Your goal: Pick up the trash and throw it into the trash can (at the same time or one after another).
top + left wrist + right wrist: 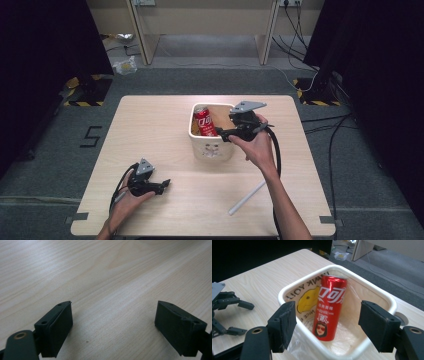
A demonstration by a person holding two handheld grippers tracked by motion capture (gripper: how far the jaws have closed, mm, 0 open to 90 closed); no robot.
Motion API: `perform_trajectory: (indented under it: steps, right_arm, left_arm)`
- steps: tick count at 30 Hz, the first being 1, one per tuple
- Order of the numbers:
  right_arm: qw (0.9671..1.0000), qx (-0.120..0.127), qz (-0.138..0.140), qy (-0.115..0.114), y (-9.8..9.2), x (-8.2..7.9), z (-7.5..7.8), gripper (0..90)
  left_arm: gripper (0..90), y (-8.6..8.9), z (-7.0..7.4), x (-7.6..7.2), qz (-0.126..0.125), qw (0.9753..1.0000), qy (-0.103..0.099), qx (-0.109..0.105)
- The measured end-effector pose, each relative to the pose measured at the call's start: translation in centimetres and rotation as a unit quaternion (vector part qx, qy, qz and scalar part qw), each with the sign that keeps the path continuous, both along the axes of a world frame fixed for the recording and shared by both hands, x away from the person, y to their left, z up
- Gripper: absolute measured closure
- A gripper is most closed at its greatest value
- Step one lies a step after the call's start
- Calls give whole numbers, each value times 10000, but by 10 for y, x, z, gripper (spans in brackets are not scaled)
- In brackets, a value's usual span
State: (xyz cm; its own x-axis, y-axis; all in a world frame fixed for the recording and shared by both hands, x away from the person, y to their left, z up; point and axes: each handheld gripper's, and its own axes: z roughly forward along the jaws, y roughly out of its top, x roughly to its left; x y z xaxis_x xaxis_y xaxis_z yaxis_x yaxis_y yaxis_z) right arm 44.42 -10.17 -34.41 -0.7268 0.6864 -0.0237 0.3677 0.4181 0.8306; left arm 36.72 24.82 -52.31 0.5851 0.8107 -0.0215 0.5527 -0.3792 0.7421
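At the near edge of the table [165, 125], the person's left hand [131, 201] holds the left gripper [162, 185] low over the bare wood, its jaws pointing toward the right side of the table. In the left gripper view the two black jaws stand wide apart with nothing but pale wood grain between them.

Just beyond, toward the right of the table's near half, a white tube-like stick [247, 198] lies flat and slanted on the wood, apart from both grippers; it is too small in the high view to tell what it is made of.

Farther in, around the middle of the table, stands a white square bin [214, 149] with rounded corners, lined with clear plastic film. The right hand [258, 145] holds the right gripper [224, 134] over the bin's near right rim, angled toward its inside. In the right gripper view its jaws are spread wide and grip nothing; the left jaw sits over the near rim and the right jaw over the inner right wall.

Inside the bin a red can [329, 306] leans upright against the far wall, its base on the lined floor, its silver top near the rim. It lies between the right gripper's jaws in that view but beyond them, touching neither. Behind the can a yellow smiling face and printed letters show on the bin's inner wall.

Beyond the table lie grey floor, black curtains at either side, cables [305, 45] and wooden furniture legs.
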Motion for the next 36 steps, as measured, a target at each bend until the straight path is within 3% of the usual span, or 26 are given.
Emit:
perform_trajectory:
  steps: [11, 23, 30, 36]
  right_arm:
    - [9999, 52, -151, -66, -32, -30, -12, 302]
    - [9996, -108, -259, -82, -46, -56, -31, 302]
    - [9990, -252, -373, -43, -55, -65, -43, 301]
    - [9988, -211, -416, 122, -63, -74, -60, 302]
  left_arm:
    - [140, 0, 0, 0, 12, 10000, -15, -8]
    - [140, 0, 0, 0, 13, 10000, -16, -11]
    - [140, 0, 0, 0, 14, 10000, -15, -12]
    - [140, 0, 0, 0, 8, 10000, -13, 2]
